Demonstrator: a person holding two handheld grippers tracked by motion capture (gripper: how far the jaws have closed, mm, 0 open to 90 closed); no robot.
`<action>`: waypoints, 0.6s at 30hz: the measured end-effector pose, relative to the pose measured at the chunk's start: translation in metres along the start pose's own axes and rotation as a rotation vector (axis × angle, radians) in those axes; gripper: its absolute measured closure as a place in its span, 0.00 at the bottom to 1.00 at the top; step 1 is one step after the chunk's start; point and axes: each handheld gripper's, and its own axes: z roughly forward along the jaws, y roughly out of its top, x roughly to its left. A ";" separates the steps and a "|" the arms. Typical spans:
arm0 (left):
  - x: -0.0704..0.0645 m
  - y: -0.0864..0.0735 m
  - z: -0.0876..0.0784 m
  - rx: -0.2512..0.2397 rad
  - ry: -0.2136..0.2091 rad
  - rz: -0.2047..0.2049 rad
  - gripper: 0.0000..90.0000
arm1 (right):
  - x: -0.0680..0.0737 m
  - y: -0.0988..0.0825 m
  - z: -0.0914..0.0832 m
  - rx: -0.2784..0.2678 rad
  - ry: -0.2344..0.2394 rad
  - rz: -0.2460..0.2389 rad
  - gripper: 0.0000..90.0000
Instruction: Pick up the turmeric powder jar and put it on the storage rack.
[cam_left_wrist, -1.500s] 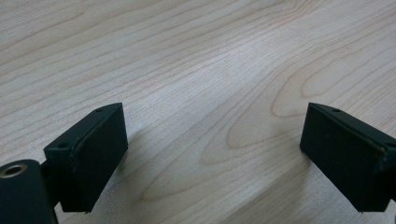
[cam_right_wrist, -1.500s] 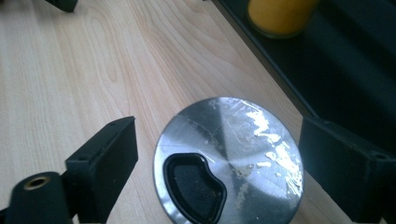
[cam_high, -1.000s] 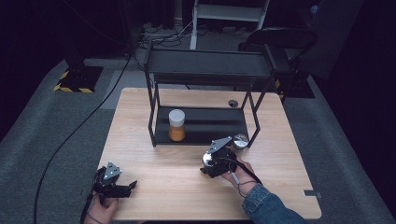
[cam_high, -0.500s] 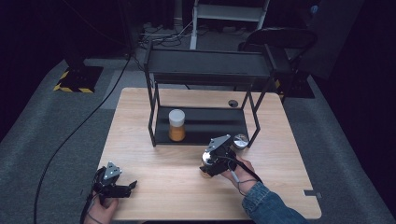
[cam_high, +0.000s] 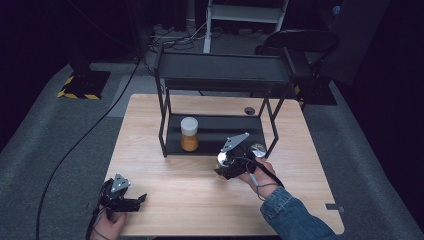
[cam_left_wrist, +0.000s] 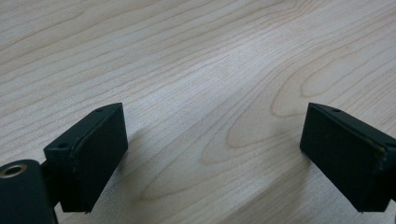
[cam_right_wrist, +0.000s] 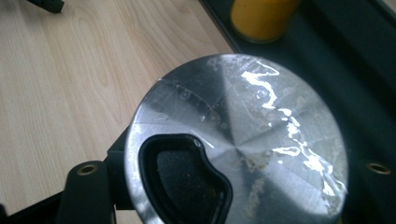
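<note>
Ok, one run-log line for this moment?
right gripper: shut on silver-lidded shaker jar, beside black rack | left gripper: open, over wooden table

Two jars (cam_high: 189, 134) (cam_high: 223, 165), one rack (cam_high: 220, 75), one table (cam_high: 165, 170)

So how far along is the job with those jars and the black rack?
One orange jar already stands on the rack's lower shelf. The right gripper is shut on a second, silver-lidded jar just in front of it, probably bound there. The left gripper waits open over the table.
</note>
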 end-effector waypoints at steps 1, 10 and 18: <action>0.000 0.000 0.000 0.000 0.000 0.000 0.09 | -0.001 0.001 -0.002 -0.004 -0.003 0.002 0.35; 0.000 0.000 0.000 0.000 0.001 0.000 0.09 | -0.013 0.016 -0.020 -0.025 -0.025 0.029 0.35; 0.000 0.000 0.000 0.000 0.000 0.000 0.09 | -0.020 0.033 -0.025 -0.019 -0.052 0.051 0.35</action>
